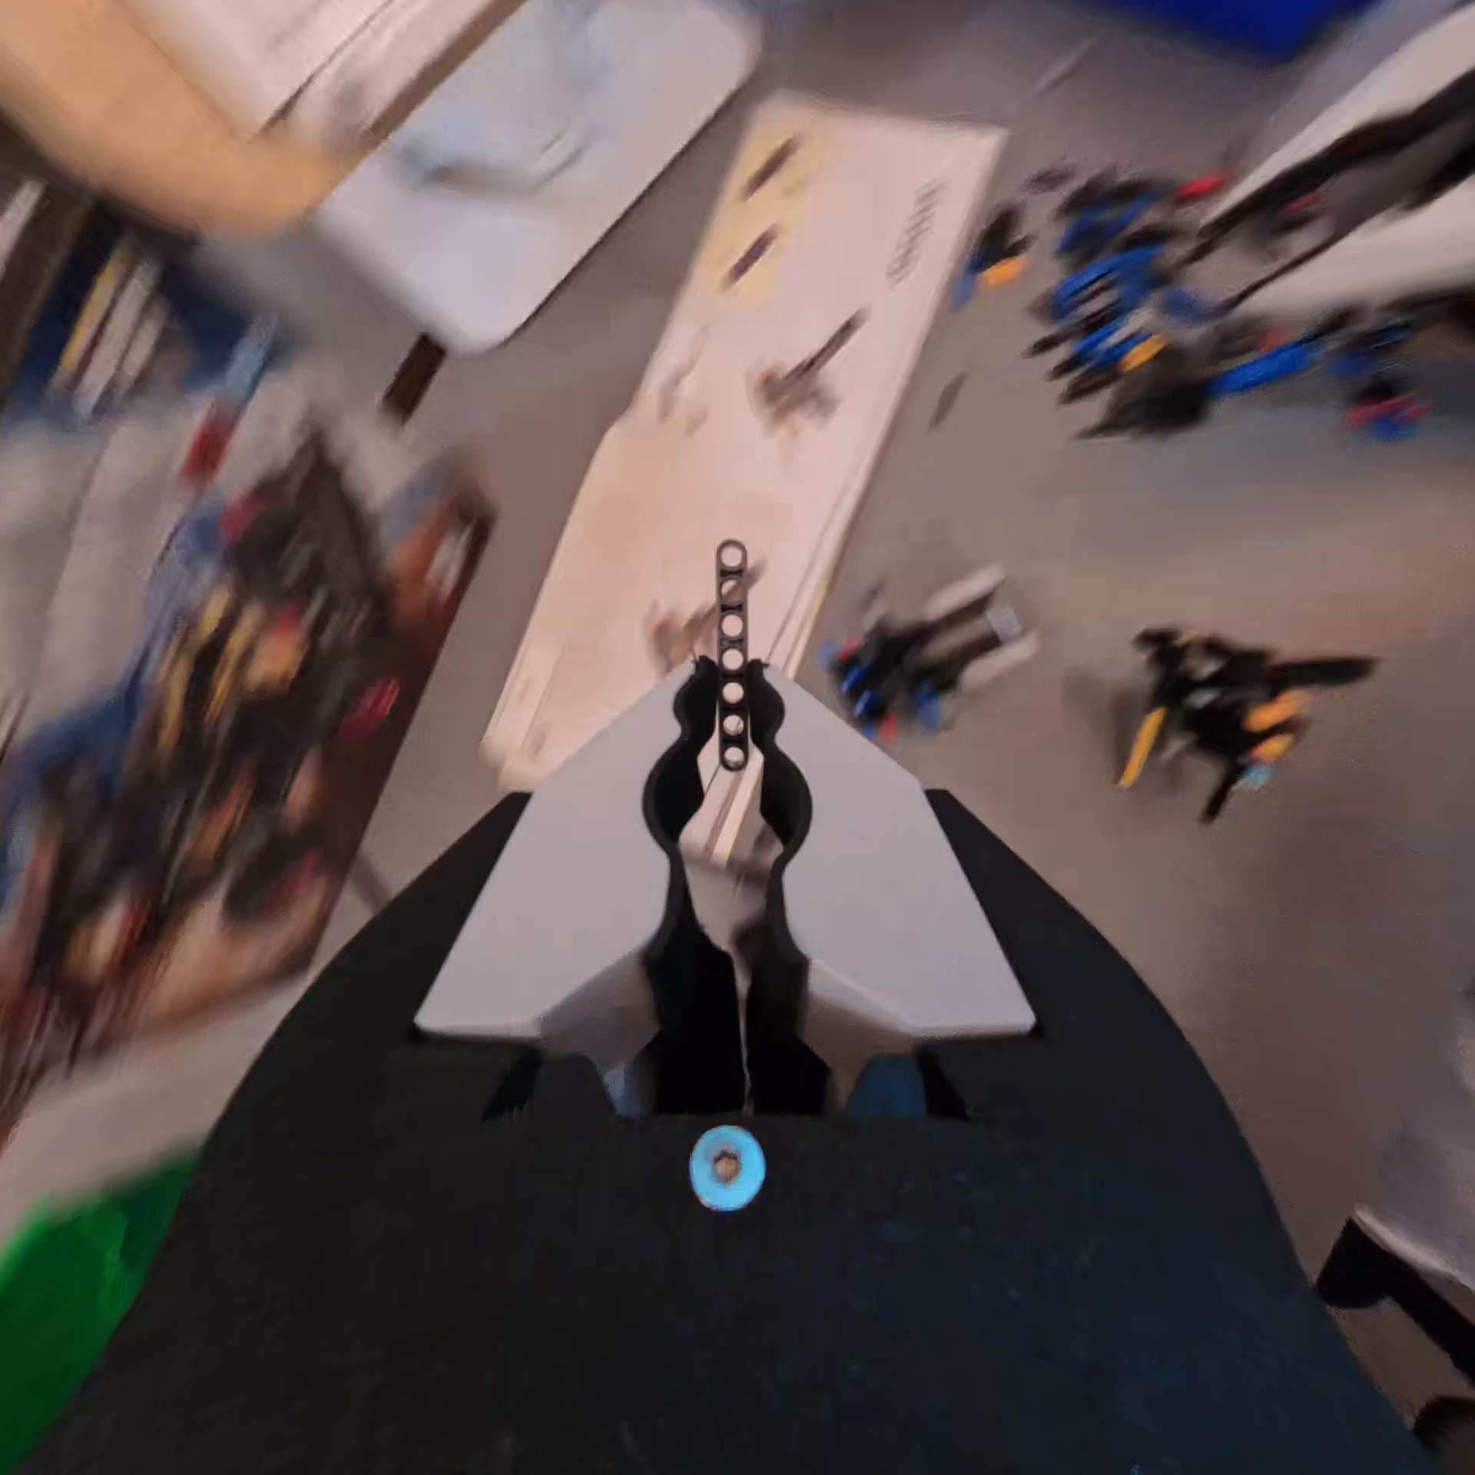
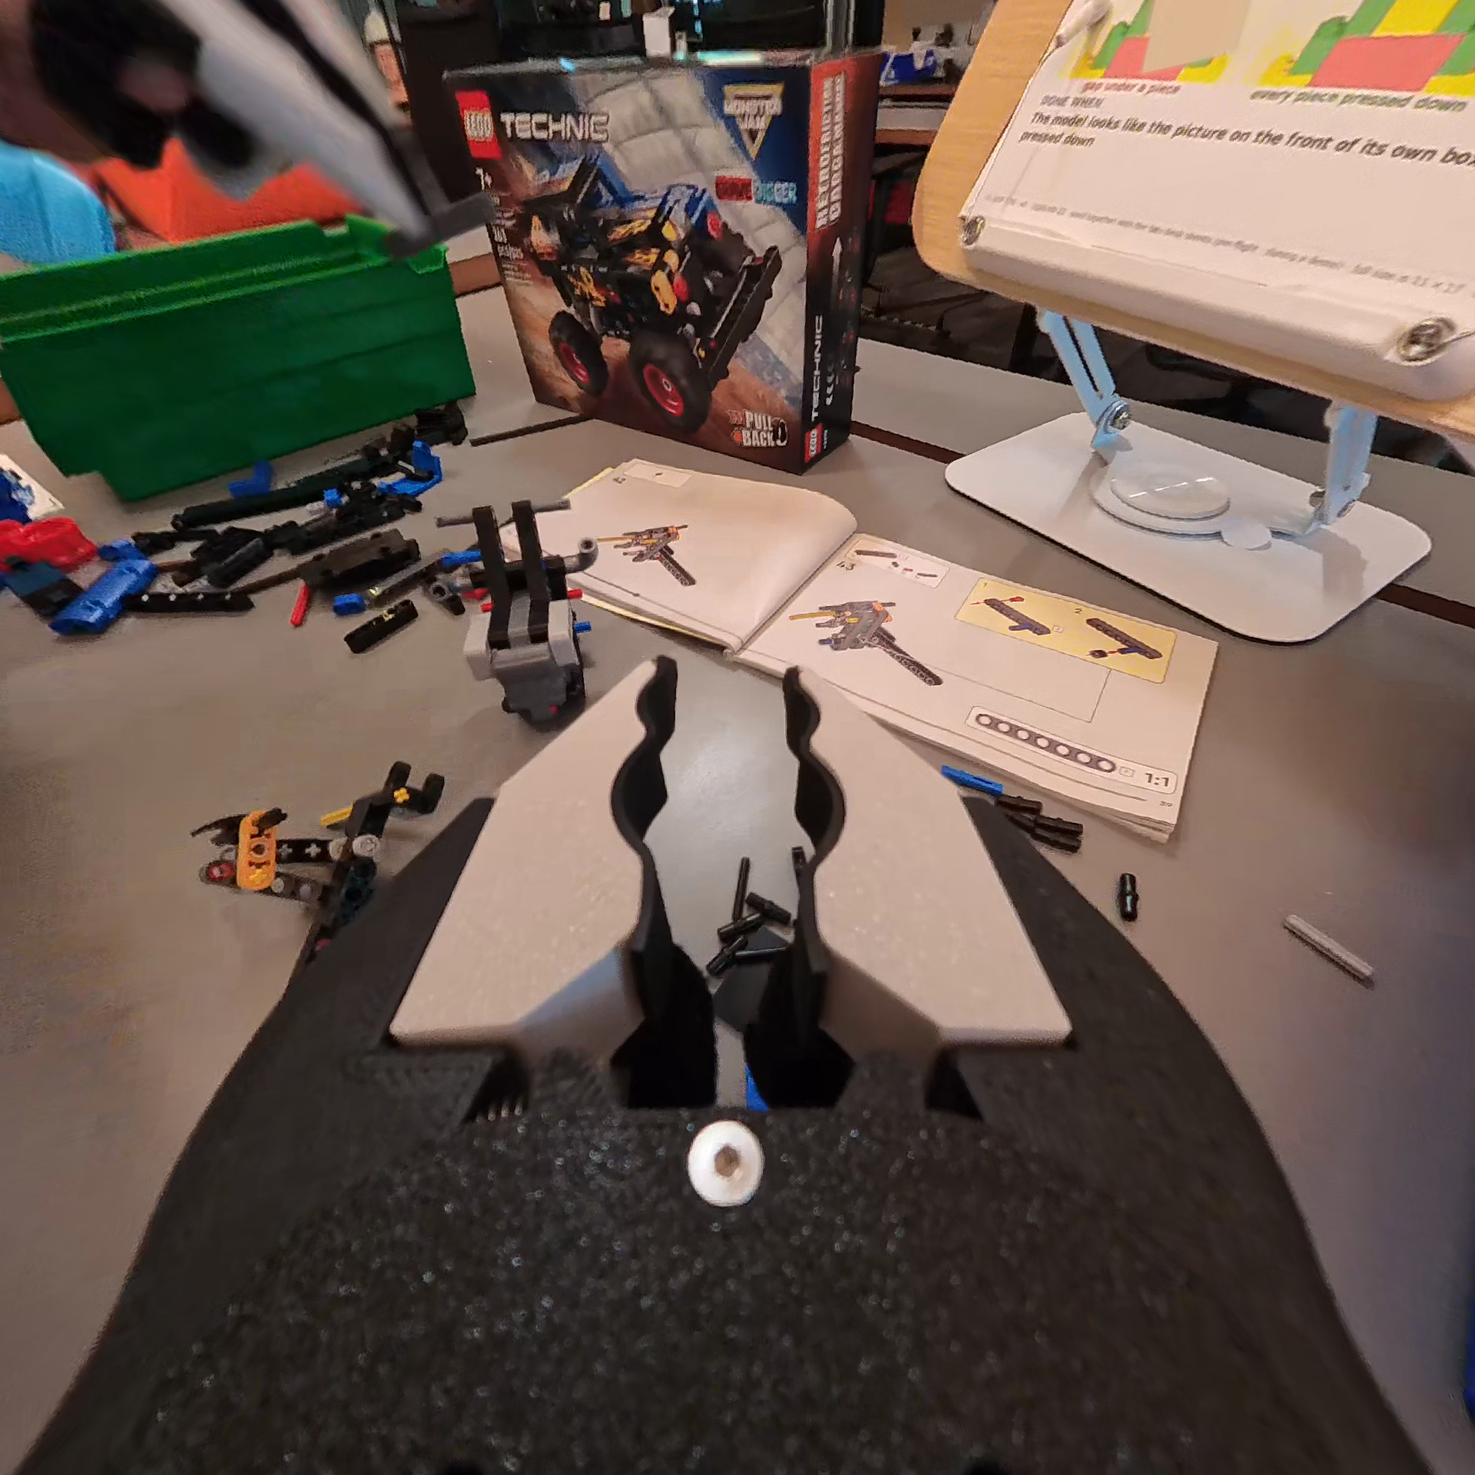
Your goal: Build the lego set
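Note:
In the left wrist view my left gripper (image 1: 730, 674) is shut on a thin black beam with holes (image 1: 731, 607), held in the air above the open instruction booklet (image 1: 798, 359); the background is blurred. It also shows blurred at the top left of the right wrist view (image 2: 319, 120). My right gripper (image 2: 726, 678) is open and empty, low over the grey table, with several black pins (image 2: 746, 918) lying between its fingers. A grey and black sub-assembly (image 2: 527, 622) stands just ahead to the left. A black and orange sub-assembly (image 2: 311, 846) lies to the left.
A green bin (image 2: 231, 351) and loose parts (image 2: 239, 551) are at far left. The set's box (image 2: 662, 255) stands behind the booklet (image 2: 918, 638). A white stand (image 2: 1197, 511) holds a sheet at right. More pins (image 2: 1045, 822) and a grey axle (image 2: 1329, 946) lie at right. Across from one pair of fingers to the other is roughly 20 cm.

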The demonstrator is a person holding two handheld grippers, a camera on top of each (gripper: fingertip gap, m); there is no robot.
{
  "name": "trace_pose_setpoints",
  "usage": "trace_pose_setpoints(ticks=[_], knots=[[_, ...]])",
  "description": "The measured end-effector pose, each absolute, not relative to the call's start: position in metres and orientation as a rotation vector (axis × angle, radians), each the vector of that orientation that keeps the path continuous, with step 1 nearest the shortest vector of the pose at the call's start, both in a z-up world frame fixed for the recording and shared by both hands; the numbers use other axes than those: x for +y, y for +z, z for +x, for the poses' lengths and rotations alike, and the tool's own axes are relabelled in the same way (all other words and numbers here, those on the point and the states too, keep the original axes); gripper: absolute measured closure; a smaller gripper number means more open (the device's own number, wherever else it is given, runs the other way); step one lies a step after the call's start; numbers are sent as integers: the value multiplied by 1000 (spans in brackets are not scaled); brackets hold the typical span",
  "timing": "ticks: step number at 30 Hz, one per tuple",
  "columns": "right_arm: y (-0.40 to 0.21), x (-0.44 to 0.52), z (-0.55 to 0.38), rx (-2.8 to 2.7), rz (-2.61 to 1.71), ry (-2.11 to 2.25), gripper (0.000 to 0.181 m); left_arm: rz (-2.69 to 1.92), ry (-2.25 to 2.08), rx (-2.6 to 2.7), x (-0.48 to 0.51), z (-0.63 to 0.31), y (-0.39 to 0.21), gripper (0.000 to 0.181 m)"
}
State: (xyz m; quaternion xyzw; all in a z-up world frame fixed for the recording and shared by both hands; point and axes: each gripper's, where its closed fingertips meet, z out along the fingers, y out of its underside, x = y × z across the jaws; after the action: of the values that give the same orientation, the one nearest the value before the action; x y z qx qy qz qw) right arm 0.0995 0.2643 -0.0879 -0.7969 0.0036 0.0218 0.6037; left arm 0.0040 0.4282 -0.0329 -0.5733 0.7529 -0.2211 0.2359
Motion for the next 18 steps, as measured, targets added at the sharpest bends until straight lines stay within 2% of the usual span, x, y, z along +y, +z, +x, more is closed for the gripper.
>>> trace_pose_setpoints(ticks=[5, 8, 12, 18], knots=[[-89, 261, 94, -41, -1853, -30, 154, -1317, -742, 2489, 331, 144, -75, 175], [-91, 261, 91, -58, -1858, -35, 154, -1257, -630, 2625, 310, 197, -118, 175], [-95, 261, 89, -74, -1877, -42, 154, -1331, -492, 2692, 315, 221, -160, 176], [-97, 261, 84, -88, -1887, -17, 154, -1411, -502, 2688, 315, 220, -178, 176]])
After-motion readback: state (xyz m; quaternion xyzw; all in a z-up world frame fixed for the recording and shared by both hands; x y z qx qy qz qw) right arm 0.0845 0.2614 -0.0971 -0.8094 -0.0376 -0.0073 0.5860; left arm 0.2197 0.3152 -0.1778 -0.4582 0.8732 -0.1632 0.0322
